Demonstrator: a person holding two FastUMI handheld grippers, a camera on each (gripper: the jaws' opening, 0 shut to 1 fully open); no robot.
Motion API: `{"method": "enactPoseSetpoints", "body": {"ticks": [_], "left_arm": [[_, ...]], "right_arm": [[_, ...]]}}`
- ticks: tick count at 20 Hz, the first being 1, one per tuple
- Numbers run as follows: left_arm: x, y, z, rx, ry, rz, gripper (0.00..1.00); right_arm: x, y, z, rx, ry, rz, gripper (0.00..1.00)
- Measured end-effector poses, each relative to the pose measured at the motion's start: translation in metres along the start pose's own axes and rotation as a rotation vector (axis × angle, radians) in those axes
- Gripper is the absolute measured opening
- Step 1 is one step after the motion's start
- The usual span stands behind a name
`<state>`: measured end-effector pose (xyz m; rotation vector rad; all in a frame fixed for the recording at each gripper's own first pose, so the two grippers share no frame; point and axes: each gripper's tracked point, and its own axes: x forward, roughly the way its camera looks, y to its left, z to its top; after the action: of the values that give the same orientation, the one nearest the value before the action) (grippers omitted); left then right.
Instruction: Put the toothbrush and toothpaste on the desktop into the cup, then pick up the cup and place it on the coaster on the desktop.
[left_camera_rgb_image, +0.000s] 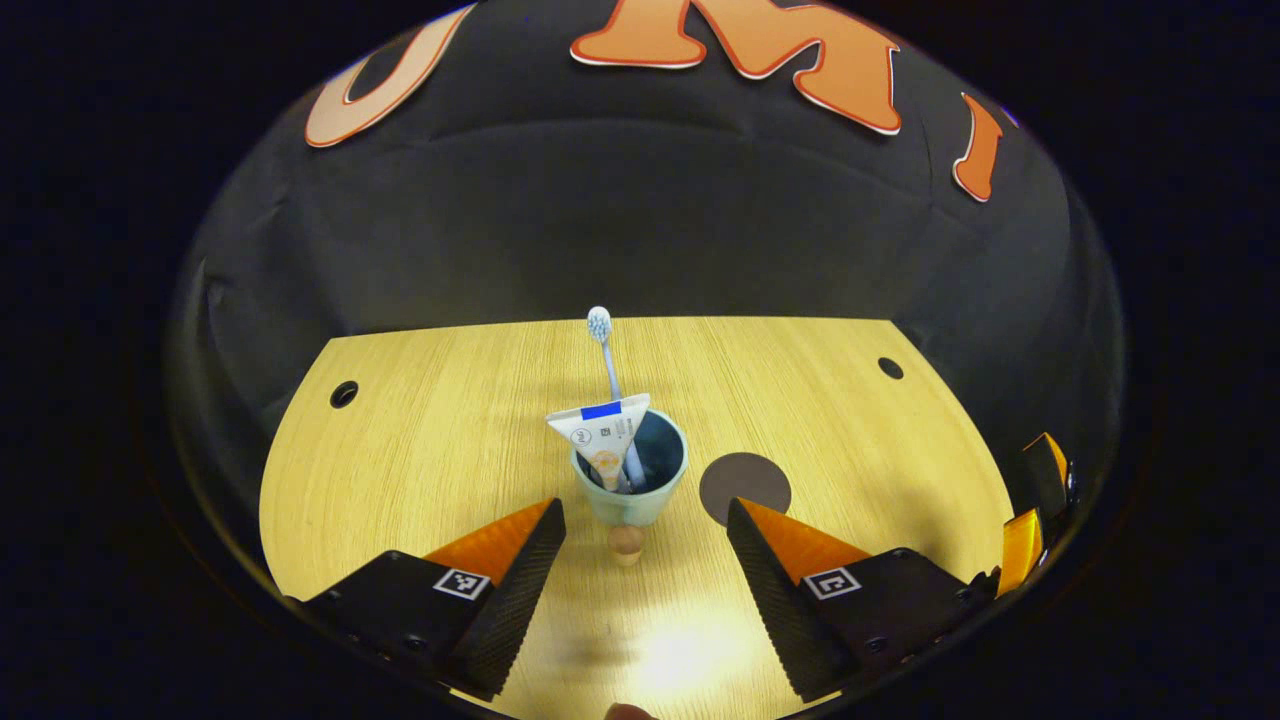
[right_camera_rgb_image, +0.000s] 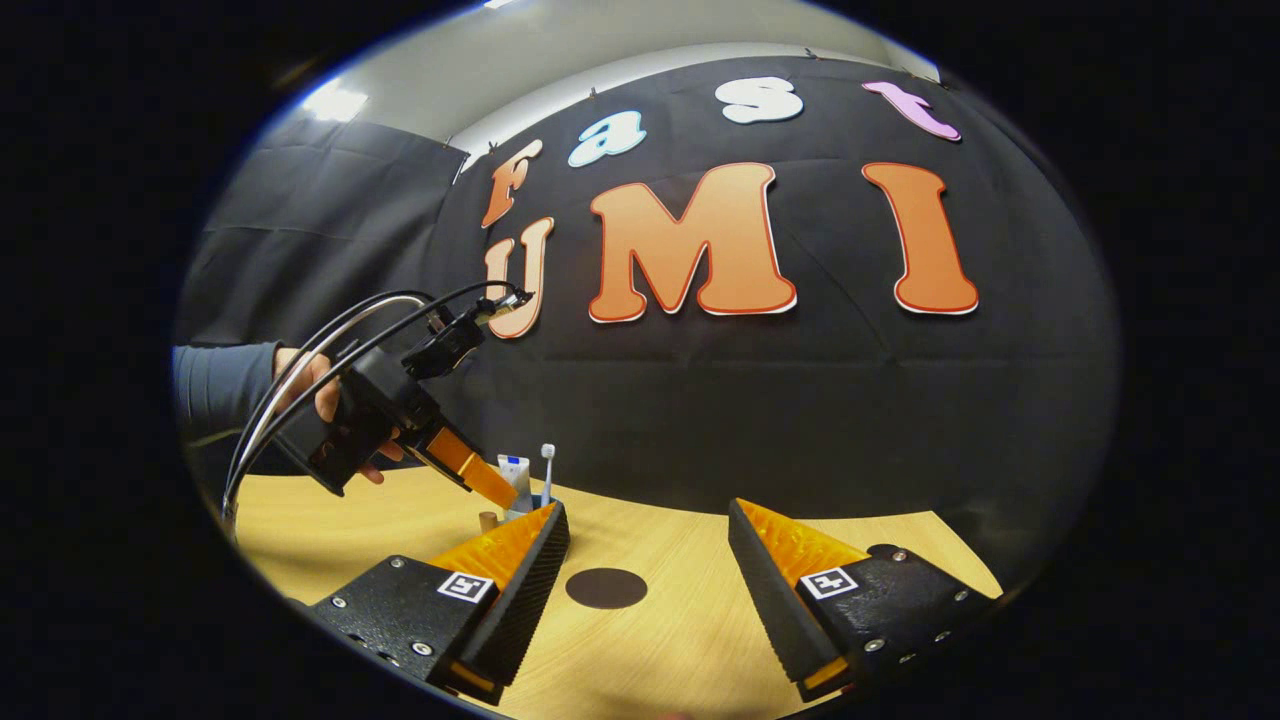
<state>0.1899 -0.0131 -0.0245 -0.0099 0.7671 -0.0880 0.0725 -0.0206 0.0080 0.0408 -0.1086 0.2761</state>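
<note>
Wood-grain tabletop (left_camera_rgb_image: 420, 450), left gripper view: I hold the left gripper (left_camera_rgb_image: 646, 560) spread, the cup (left_camera_rgb_image: 632, 480) centred beyond its fingertips, untouched, toothbrush (left_camera_rgb_image: 603, 345) and toothpaste (left_camera_rgb_image: 602, 430) standing inside. Rightward, just beside the cup, lies the coaster (left_camera_rgb_image: 745, 483). I judge a level, mid-wall grip best. My right gripper (right_camera_rgb_image: 648, 560) is spread, idle.

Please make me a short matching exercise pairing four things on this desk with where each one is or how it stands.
Things:
1. toothbrush
2. toothpaste
3. coaster
4. left gripper

Places or states:
A. lies bare on the desk beside the cup
B. open, cup ahead between its fingers
C. stands in the cup, bristles up
D. leans in the cup, flat end up

Pairs: 1-C, 2-D, 3-A, 4-B
</note>
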Motion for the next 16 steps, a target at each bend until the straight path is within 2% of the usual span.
{"method": "enactPoseSetpoints", "body": {"ticks": [3,7,9,10,12,13,14,15,16], "left_arm": [[0.004,-0.005,-0.004,0.037,0.079,-0.004,0.98],[0.006,-0.006,-0.008,0.111,0.184,0.041,0.98],[0.014,-0.003,-0.010,0.149,0.256,0.091,0.96],[0.018,-0.003,-0.013,0.155,0.275,0.094,1.00],[0.025,-0.003,-0.009,0.162,0.299,0.094,0.94],[0.022,-0.004,-0.004,0.169,0.307,0.096,1.00],[0.021,-0.005,0.000,0.177,0.315,0.103,0.87],[0.014,-0.013,0.000,0.180,0.336,0.101,0.82],[0.009,-0.013,-0.001,0.188,0.372,0.121,0.64]], "right_arm": [[-0.003,-0.004,0.001,0.025,-0.007,-0.003,0.96],[-0.004,0.001,-0.003,0.033,-0.009,0.009,0.96],[-0.004,0.001,-0.008,0.026,-0.002,0.006,0.96],[-0.004,0.001,-0.010,0.023,0.000,0.004,0.96],[-0.003,0.000,-0.013,0.031,0.004,-0.001,0.96],[-0.003,0.001,-0.013,0.034,0.007,0.001,0.96],[-0.002,0.001,-0.015,0.032,0.009,-0.002,0.96],[-0.003,0.001,-0.016,0.029,0.011,-0.003,0.96],[-0.003,0.001,-0.018,0.024,0.016,-0.006,0.96]]}}
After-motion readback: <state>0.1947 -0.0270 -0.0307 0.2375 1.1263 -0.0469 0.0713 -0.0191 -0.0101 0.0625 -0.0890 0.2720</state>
